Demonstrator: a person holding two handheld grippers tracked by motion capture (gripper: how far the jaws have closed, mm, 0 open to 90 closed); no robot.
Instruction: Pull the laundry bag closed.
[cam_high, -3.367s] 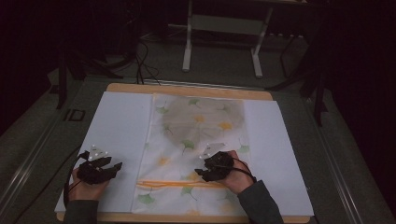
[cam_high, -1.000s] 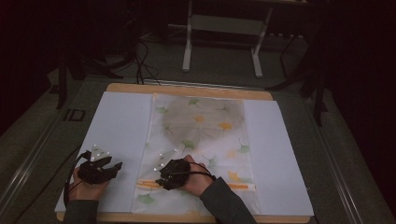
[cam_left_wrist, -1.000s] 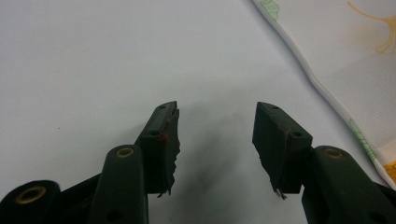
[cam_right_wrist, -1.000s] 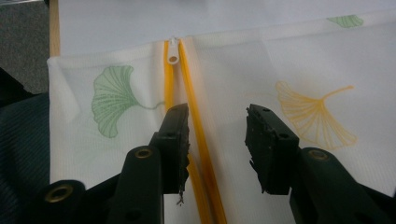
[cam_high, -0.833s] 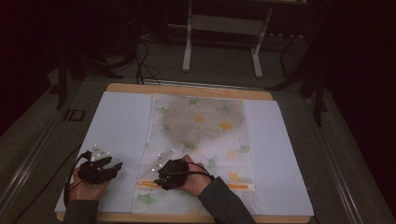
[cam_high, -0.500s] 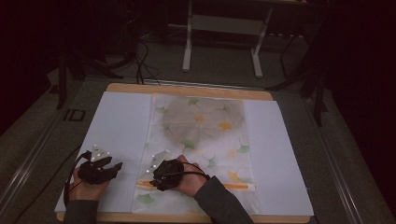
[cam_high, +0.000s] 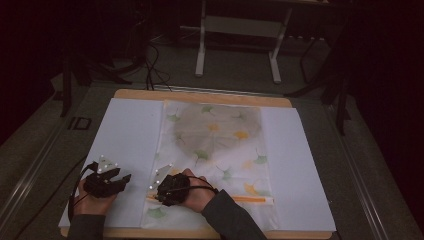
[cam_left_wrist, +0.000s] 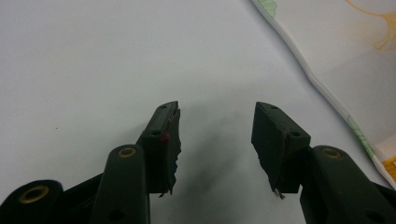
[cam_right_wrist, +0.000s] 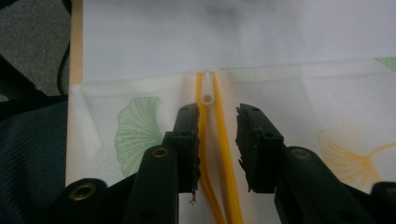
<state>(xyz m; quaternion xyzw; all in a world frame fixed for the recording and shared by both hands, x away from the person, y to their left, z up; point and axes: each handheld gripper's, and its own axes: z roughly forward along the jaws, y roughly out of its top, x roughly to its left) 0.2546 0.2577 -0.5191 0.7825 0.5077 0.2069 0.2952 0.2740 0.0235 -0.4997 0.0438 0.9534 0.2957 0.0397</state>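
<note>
Yellow zip (cam_right_wrist: 210, 135) of the leaf-print fabric pouch (cam_high: 220, 160), lying flat mid-surface on white sheet (cam_high: 130, 135). Right gripper (cam_right_wrist: 217, 126) over the pouch's near left end, jaws just closing, straddling the zip and white slider (cam_right_wrist: 207, 99), not yet pinching. Left gripper (cam_left_wrist: 215, 126) agape, empty, above the bare sheet left of the pouch.

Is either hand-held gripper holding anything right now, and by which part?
Neither grips anything. The right hand-held gripper straddles the pillowcase's yellow zipper without clamping; the left hand-held gripper is open.
</note>
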